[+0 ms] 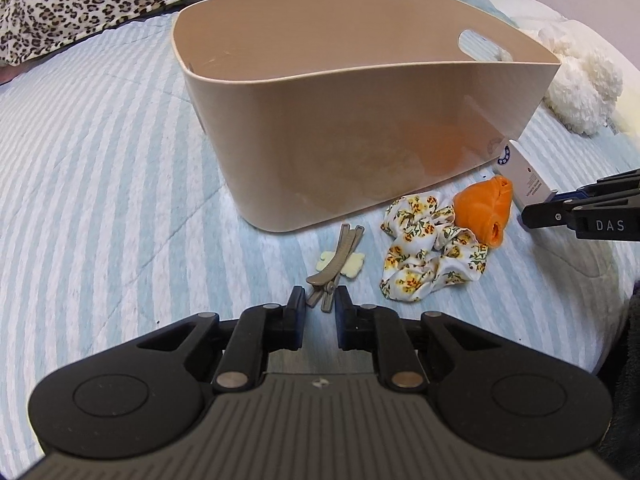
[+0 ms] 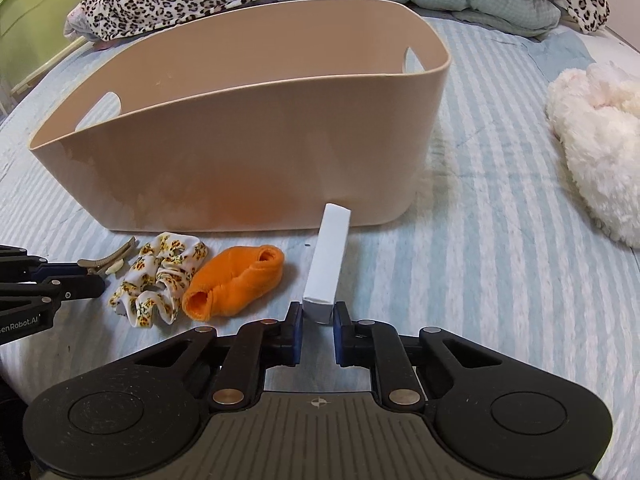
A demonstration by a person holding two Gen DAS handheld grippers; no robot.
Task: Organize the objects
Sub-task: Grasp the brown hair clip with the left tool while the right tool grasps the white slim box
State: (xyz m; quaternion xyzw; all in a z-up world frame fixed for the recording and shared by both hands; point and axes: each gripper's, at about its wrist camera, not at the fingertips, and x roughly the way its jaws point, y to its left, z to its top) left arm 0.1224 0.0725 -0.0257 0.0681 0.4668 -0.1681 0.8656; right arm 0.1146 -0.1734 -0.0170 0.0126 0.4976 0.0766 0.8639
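Slim taupe hair clip [image 1: 334,262], beak-shaped

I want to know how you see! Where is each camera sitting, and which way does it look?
Left wrist: rides the left gripper, looking along its fingers at the hair clip; the right gripper shows at the right edge.
Right wrist: rides the right gripper, looking at the white box; the left gripper shows at the left edge.
Shared: beige bin, orange sock, floral scrunchie.

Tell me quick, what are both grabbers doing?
Left gripper: open, fingers either side of the hair clip.
Right gripper: open, fingers either side of the white box.
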